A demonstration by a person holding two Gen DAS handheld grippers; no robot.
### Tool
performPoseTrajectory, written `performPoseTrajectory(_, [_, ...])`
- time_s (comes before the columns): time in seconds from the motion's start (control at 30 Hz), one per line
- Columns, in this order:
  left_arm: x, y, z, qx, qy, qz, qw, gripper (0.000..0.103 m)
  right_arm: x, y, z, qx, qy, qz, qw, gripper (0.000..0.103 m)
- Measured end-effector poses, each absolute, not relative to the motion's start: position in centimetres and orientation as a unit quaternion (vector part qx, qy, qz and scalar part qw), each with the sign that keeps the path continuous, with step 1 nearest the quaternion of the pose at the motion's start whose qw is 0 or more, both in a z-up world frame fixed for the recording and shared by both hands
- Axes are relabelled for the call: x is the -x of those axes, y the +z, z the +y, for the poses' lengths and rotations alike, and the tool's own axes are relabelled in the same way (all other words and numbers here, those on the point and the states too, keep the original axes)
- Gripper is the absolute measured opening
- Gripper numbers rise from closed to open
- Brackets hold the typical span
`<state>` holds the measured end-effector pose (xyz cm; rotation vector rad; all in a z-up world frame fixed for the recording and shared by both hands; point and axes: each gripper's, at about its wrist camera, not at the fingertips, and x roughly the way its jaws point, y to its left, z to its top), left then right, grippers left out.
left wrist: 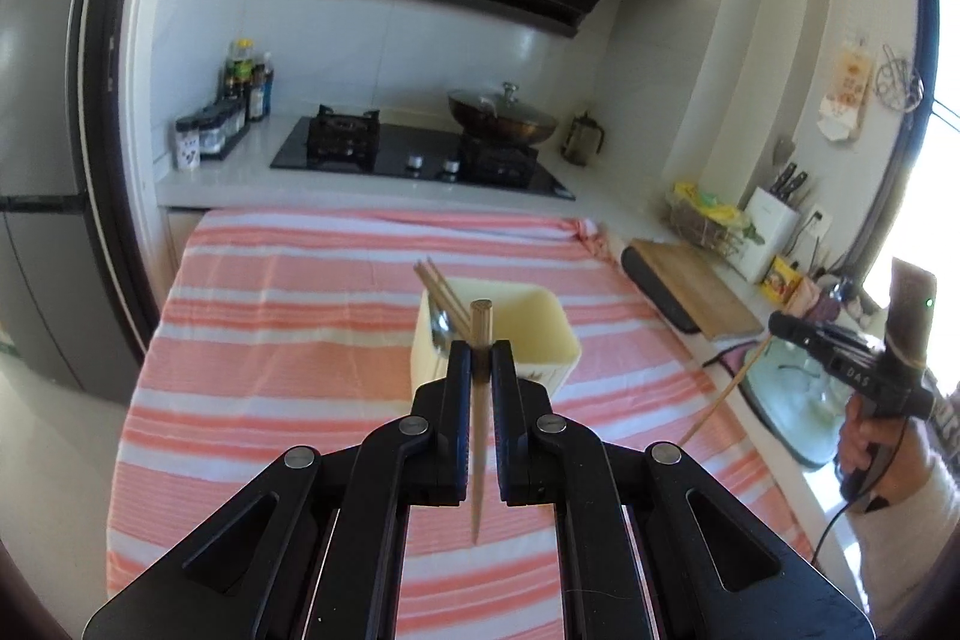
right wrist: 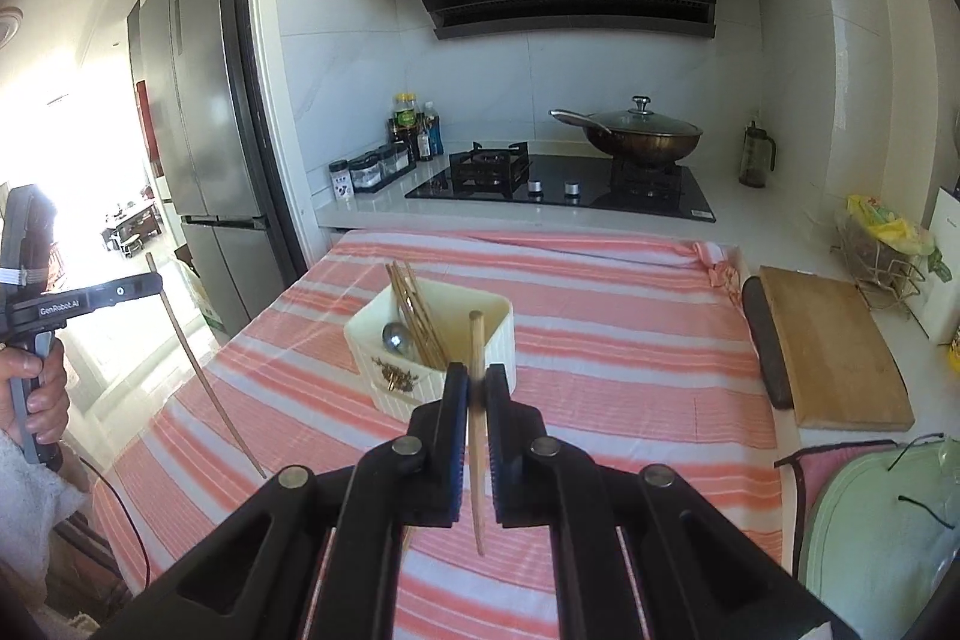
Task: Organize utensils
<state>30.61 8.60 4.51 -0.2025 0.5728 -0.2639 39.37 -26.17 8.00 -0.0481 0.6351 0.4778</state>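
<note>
My left gripper (left wrist: 480, 349) is shut on a wooden chopstick (left wrist: 479, 430), held above the striped cloth (left wrist: 288, 316) with its thick end up. My right gripper (right wrist: 476, 371) is shut on a second wooden chopstick (right wrist: 476, 454), also thick end up. A cream utensil holder (left wrist: 540, 334) stands on the cloth just beyond both grippers; it holds several chopsticks (right wrist: 414, 316) and a metal spoon (right wrist: 397, 337). From the left wrist view the right gripper (left wrist: 780, 325) shows at the right edge with its chopstick (left wrist: 723, 391) hanging down. From the right wrist view the left gripper (right wrist: 153, 286) shows at the left with its chopstick (right wrist: 201, 376).
Behind the cloth is a black gas hob (right wrist: 564, 187) with a lidded wok (right wrist: 636, 136), plus bottles and spice jars (right wrist: 390, 154). A wooden cutting board (right wrist: 834, 346), a knife block (left wrist: 771, 226) and a green sink basin (right wrist: 882, 520) lie to the right. A fridge (right wrist: 204, 100) stands at the left.
</note>
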Motion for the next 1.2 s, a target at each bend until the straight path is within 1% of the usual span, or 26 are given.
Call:
performPoseTrajectory(0.2, [-35.0, 10.7, 8.3, 0.119, -0.110, 0.204, 0.965, 0.005, -44.0, 12.3, -24.5, 0.027, 0.232, 0.261, 0.937, 0.006])
performPoseTrajectory(0.3, [-37.6, 11.4, 7.4, 0.114, -0.090, 0.176, 0.974, 0.005, -45.9, 14.1, -22.9, 0.020, 0.238, 0.225, 0.945, 0.006])
performPoseTrajectory(0.37, [-39.7, 10.6, 6.4, 0.100, -0.077, 0.176, 0.976, 0.005, -46.8, 14.5, -21.7, 0.019, 0.236, 0.197, 0.951, 0.006])
performPoseTrajectory(0.43, [-41.9, 8.9, 5.8, 0.098, -0.073, 0.195, 0.973, 0.005, -48.0, 14.1, -20.4, 0.020, 0.237, 0.178, 0.955, 0.006])
performPoseTrajectory(0.5, [-43.9, 6.8, 5.3, 0.101, -0.073, 0.226, 0.966, 0.005, -49.5, 12.7, -18.9, 0.023, 0.245, 0.181, 0.952, 0.006])
performPoseTrajectory(0.6, [-46.3, 3.1, 4.7, 0.097, -0.067, 0.278, 0.953, 0.005, -52.1, 9.4, -16.8, 0.043, 0.250, 0.223, 0.941, 0.006])
performPoseTrajectory(0.67, [-47.6, 0.8, 4.6, 0.097, -0.058, 0.313, 0.943, 0.005, -53.9, 6.7, -15.2, 0.068, 0.248, 0.270, 0.928, 0.006])
performPoseTrajectory(0.8, [-49.8, -2.7, 4.8, 0.101, -0.051, 0.368, 0.923, 0.006, -56.3, 2.1, -13.4, 0.086, 0.245, 0.326, 0.909, 0.007])
performPoseTrajectory(0.83, [-50.0, -3.2, 4.9, 0.102, -0.047, 0.381, 0.918, 0.010, -56.8, 1.2, -13.1, 0.080, 0.249, 0.342, 0.903, 0.008])
performPoseTrajectory(0.87, [-50.1, -3.5, 5.0, 0.107, -0.048, 0.392, 0.912, 0.025, -57.1, 0.7, -12.9, 0.067, 0.253, 0.352, 0.899, 0.008])
performPoseTrajectory(0.9, [-49.8, -3.6, 5.1, 0.113, -0.052, 0.398, 0.909, 0.036, -57.4, 0.4, -13.0, 0.050, 0.256, 0.359, 0.896, 0.019])
performPoseTrajectory(0.93, [-49.2, -3.5, 5.3, 0.118, -0.057, 0.395, 0.909, 0.057, -57.3, 0.6, -13.4, 0.032, 0.259, 0.355, 0.898, 0.034])
performPoseTrajectory(0.97, [-48.3, -3.2, 5.6, 0.115, -0.060, 0.388, 0.913, 0.071, -56.8, 1.1, -13.9, 0.015, 0.260, 0.342, 0.903, 0.041])
performPoseTrajectory(1.0, [-47.3, -2.9, 5.7, 0.105, -0.059, 0.382, 0.916, 0.075, -56.1, 1.8, -14.5, 0.004, 0.256, 0.326, 0.910, 0.045])
performPoseTrajectory(1.07, [-45.5, -2.9, 5.8, 0.079, -0.056, 0.382, 0.919, 0.085, -54.6, 3.0, -15.8, 0.000, 0.252, 0.310, 0.917, 0.045])
performPoseTrajectory(1.1, [-44.2, -3.1, 6.0, 0.070, -0.056, 0.385, 0.919, 0.087, -53.7, 3.4, -16.7, 0.000, 0.253, 0.306, 0.918, 0.045])
performPoseTrajectory(1.17, [-41.8, -4.4, 6.3, 0.060, -0.058, 0.391, 0.917, 0.095, -51.5, 3.4, -18.3, 0.017, 0.249, 0.307, 0.918, 0.046])
performPoseTrajectory(1.2, [-40.4, -5.4, 6.3, 0.059, -0.058, 0.396, 0.915, 0.097, -50.2, 2.8, -19.1, 0.031, 0.245, 0.311, 0.918, 0.050])
